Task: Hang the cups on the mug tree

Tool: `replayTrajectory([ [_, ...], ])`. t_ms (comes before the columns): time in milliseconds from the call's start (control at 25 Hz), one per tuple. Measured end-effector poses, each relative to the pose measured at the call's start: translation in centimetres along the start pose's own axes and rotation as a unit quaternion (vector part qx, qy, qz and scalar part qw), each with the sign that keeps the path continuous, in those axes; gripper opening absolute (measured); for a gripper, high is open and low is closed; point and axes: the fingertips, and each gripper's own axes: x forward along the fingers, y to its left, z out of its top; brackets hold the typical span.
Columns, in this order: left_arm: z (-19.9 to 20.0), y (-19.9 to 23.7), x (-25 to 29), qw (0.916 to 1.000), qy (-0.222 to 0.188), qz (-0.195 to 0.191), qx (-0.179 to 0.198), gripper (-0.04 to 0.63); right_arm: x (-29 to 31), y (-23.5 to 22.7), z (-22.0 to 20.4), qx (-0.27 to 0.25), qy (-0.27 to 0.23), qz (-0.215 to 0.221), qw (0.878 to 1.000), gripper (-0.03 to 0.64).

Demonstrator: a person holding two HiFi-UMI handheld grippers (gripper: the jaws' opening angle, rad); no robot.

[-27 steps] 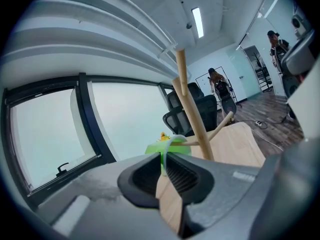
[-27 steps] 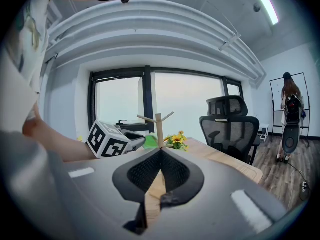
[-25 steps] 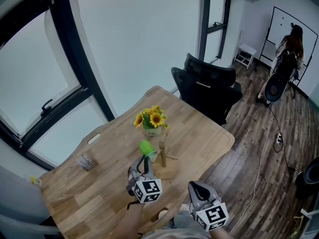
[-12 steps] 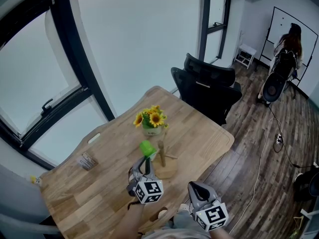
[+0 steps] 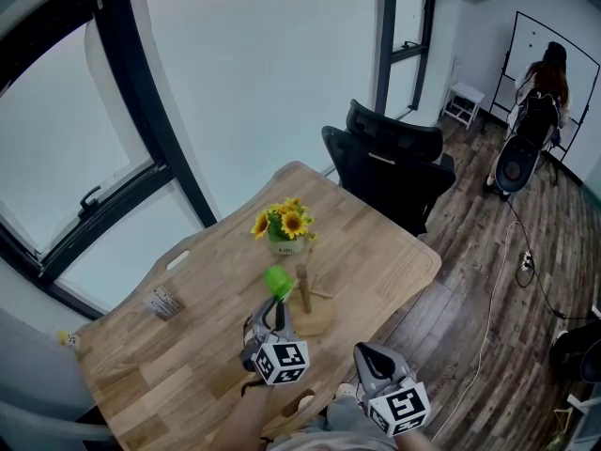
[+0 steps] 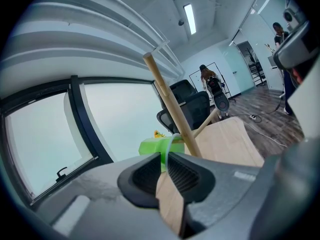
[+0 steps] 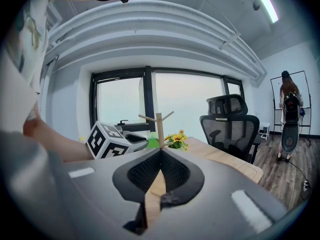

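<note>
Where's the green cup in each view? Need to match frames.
Head view: green cup lower centre, just left of the mug tree.
Left gripper view: green cup centre, left of the mug tree post's lower end.
Right gripper view: green cup small, centre, left of the mug tree.
Shared landmark: the mug tree.

Your left gripper (image 6: 164, 159), jaws just opening with the handle between them, hides most of the green cup (image 6: 150, 146) and the base of the mug tree (image 6: 171, 104). On the table at the tree's 9 o'clock, a small object (image 5: 163, 303) is too small to identify.
</note>
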Motion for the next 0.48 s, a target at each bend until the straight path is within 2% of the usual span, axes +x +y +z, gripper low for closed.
replayTrajectory([
  [480, -1.0, -1.5, 0.1, 0.9994, 0.026, -0.012, 0.020, 0.061, -0.3, -0.3, 0.0, 0.002, 0.000, 0.001, 1.000, 0.000],
])
